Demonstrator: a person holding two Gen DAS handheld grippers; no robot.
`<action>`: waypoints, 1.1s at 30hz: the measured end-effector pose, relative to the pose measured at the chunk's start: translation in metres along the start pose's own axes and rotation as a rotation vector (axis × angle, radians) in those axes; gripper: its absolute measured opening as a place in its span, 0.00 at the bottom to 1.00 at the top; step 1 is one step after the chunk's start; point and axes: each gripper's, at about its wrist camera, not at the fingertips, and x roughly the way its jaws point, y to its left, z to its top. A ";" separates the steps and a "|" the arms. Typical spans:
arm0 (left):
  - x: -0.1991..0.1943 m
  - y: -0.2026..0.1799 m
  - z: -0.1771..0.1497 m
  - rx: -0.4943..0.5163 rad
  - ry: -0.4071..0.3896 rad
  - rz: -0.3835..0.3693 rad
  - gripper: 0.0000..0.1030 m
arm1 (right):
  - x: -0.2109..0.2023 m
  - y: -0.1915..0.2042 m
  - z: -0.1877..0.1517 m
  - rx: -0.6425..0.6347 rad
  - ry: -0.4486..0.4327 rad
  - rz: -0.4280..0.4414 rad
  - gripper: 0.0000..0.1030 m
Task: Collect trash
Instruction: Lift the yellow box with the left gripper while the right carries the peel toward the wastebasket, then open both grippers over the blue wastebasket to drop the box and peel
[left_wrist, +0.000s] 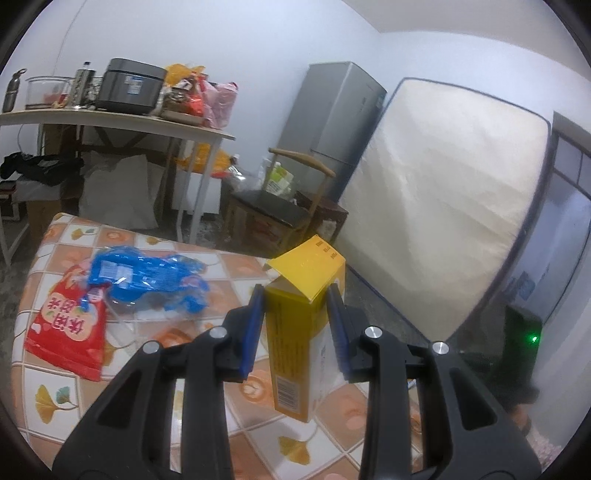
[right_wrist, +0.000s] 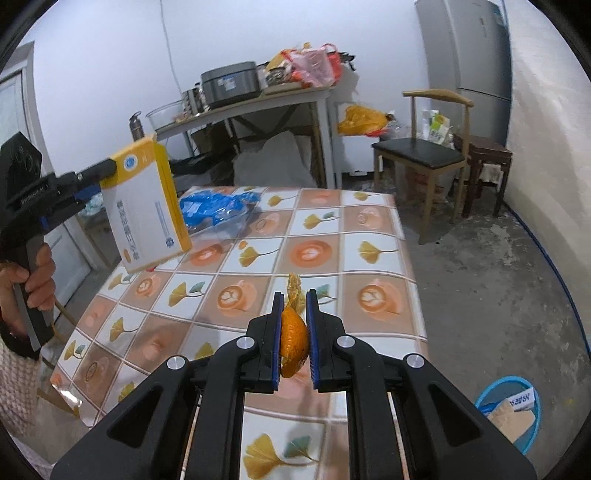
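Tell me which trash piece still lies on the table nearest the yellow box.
The blue wrapper; the red bag lies farther from the box.

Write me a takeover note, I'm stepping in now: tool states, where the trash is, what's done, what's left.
Left tool: shut on the yellow box, lifted above the table.
Right tool: shut on an orange peel, also off the table.
On the table: blue plastic wrapper, red snack bag.
Blue bin on the floor at right already holds some trash.
Left: drop both held items, then collect wrapper and bag.
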 end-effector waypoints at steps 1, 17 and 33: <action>0.005 -0.008 -0.001 0.009 0.009 -0.007 0.31 | -0.005 -0.005 -0.002 0.009 -0.008 -0.007 0.12; 0.115 -0.144 -0.035 0.159 0.208 -0.218 0.31 | -0.090 -0.122 -0.055 0.202 -0.073 -0.233 0.12; 0.330 -0.309 -0.147 0.275 0.700 -0.308 0.31 | -0.091 -0.290 -0.155 0.517 0.024 -0.395 0.12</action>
